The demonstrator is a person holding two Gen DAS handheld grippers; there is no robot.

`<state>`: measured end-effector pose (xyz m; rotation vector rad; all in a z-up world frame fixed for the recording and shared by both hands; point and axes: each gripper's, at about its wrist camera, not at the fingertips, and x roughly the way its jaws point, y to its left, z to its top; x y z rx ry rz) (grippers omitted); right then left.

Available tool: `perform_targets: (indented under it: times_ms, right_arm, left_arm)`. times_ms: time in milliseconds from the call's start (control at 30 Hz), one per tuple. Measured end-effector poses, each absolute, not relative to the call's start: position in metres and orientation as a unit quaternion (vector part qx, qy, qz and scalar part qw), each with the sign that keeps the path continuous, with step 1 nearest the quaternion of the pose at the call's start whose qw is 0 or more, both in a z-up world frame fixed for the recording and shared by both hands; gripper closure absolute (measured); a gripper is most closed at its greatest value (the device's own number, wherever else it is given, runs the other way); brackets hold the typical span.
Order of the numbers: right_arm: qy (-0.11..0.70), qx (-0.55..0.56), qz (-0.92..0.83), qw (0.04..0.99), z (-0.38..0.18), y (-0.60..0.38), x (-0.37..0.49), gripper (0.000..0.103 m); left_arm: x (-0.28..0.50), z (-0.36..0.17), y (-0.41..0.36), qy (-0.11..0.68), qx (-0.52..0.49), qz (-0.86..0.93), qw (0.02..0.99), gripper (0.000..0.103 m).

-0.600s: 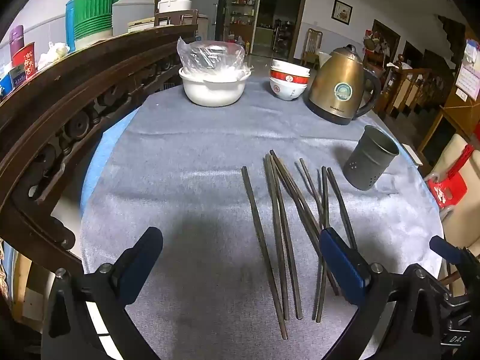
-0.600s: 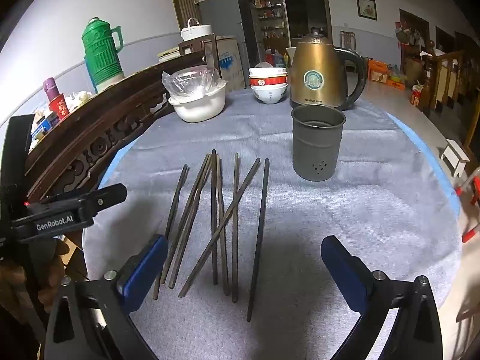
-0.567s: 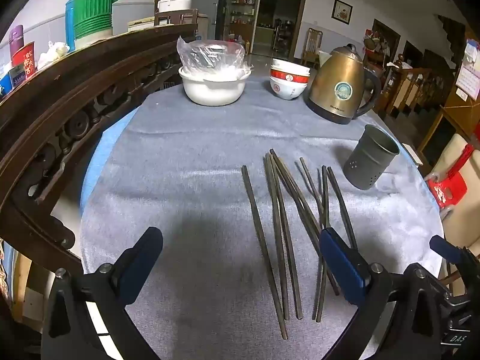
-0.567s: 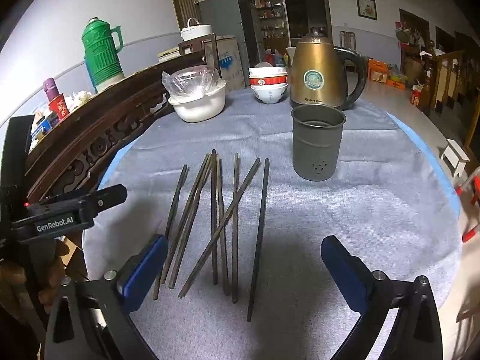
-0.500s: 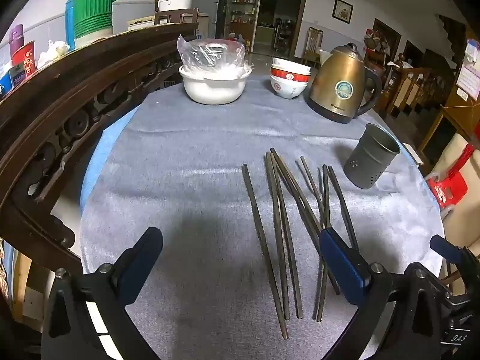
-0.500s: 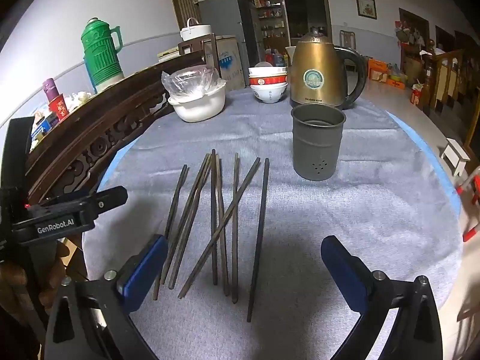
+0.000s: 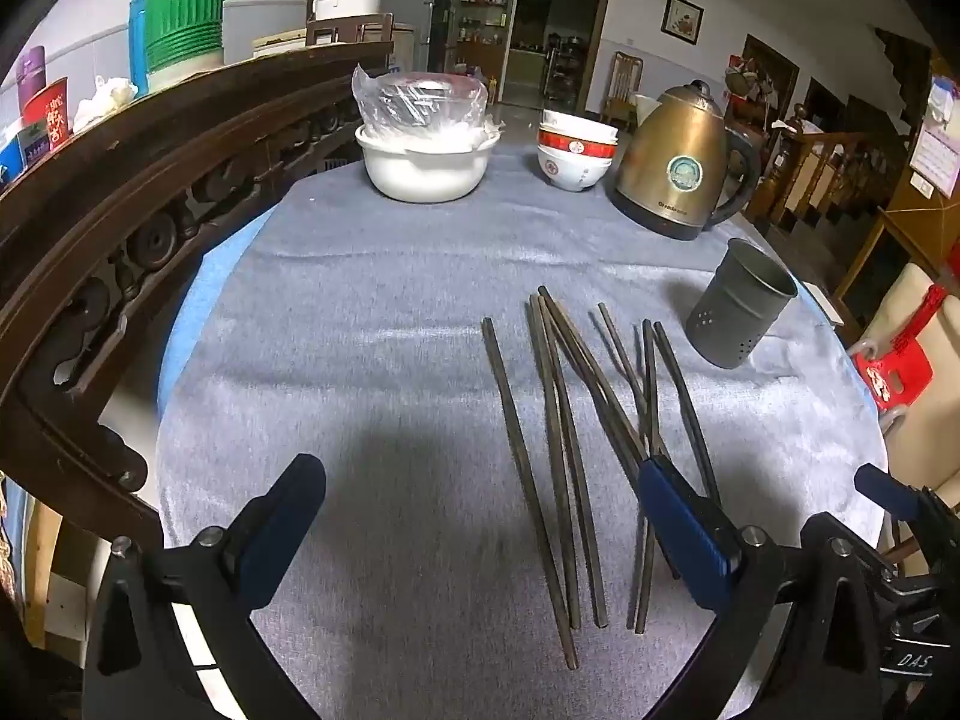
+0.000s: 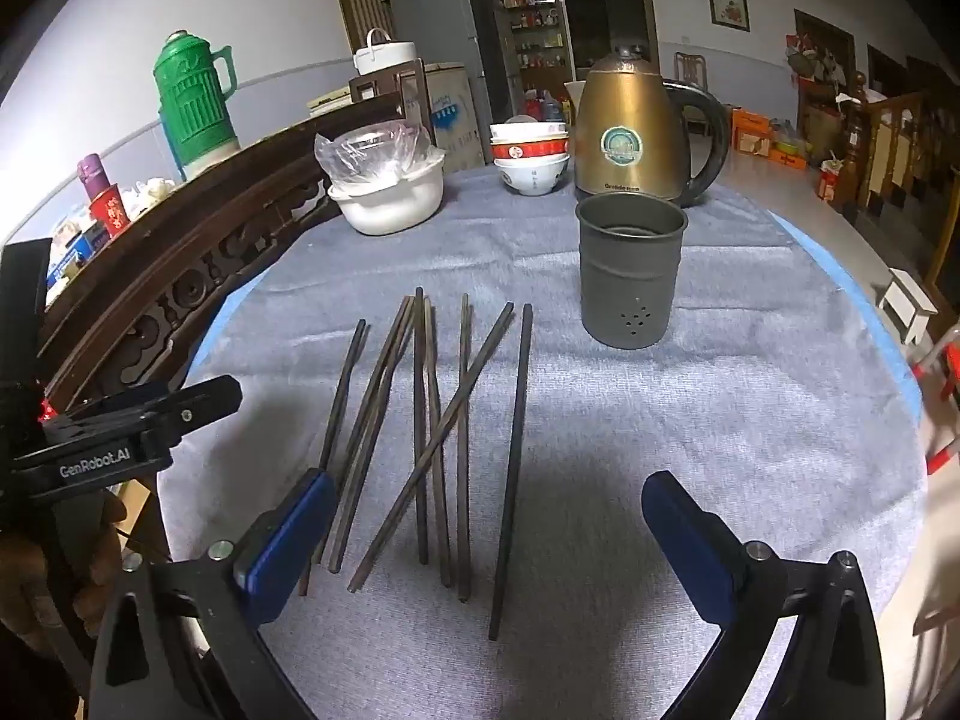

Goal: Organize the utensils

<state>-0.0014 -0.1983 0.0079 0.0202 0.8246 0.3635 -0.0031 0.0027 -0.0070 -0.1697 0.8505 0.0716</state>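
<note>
A loose fan of dark chopsticks [image 8: 444, 438] lies on the grey cloth toward the near edge of the bench [image 8: 750, 420], their tips pointing at the far edge, several crossing one another. The grey perforated holder [image 8: 630, 276] stands upright just beyond their far ends, a little toward the right edge, and looks empty, though its bottom is out of sight.

Both tools hover above the near edge with nothing between their fingers. The left gripper [image 7: 480, 516] has its fingers spread wide over the left part of the fan; the right gripper [image 8: 486, 534] is likewise spread wide, over the right part.

The chopsticks are likely light, stiff and smooth, lying almost flat on the cloth, so they may roll or slip when pinched. The lone stick at the right of the fan [image 8: 513, 462] looks the easiest to take, since nothing crosses it. Gripping near mid-length should keep it balanced; a hold close to one end would let it swing. The crossed sticks would probably drag their neighbours along.
</note>
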Motion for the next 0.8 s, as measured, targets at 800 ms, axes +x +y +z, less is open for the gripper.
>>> perform_targets:
  times_ms: [800]
  right_arm:
    - [0.41, 0.01, 0.162, 0.897, 0.0017, -0.204, 0.0044, 0.0]
  left_arm:
    - [-0.0012, -0.0127, -0.0003, 0.423, -0.075, 0.037, 0.902, 0.0]
